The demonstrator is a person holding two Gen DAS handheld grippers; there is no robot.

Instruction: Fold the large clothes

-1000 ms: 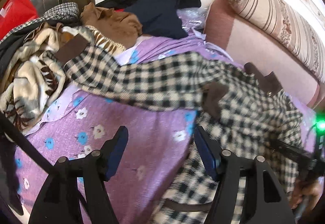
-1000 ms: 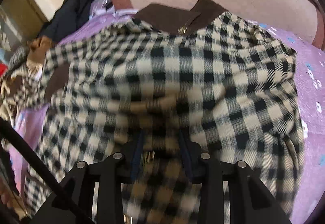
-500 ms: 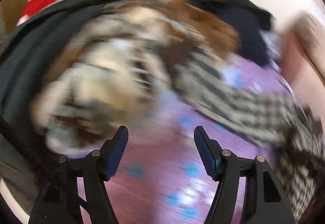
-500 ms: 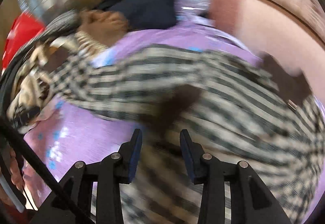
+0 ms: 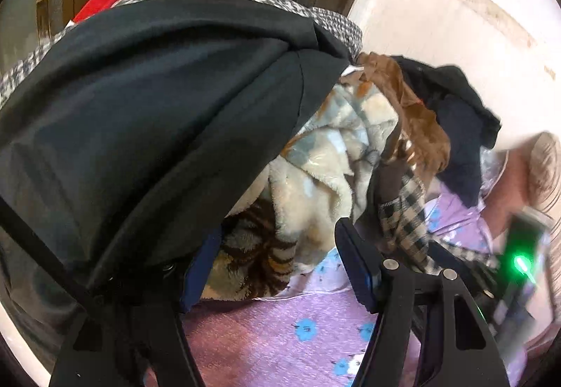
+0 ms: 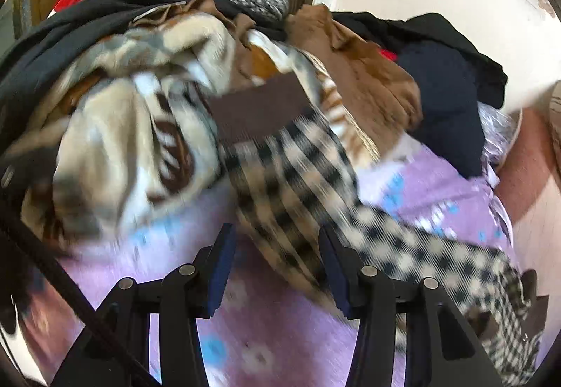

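Left wrist view: left gripper (image 5: 277,264) open, empty, at dark cloth heap (image 5: 157,113); black-and-cream checked woollen coat (image 5: 403,222) sleeve just right, on purple flowered bedsheet (image 5: 298,327).

Right wrist view: right gripper (image 6: 277,267) open, empty, above checked coat (image 6: 298,190) sleeve beside cream fleece blanket (image 6: 115,141).

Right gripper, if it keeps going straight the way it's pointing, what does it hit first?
Probably the checked sleeve, lying just ahead of the open right gripper on the purple sheet; depth is unclear in the blur.
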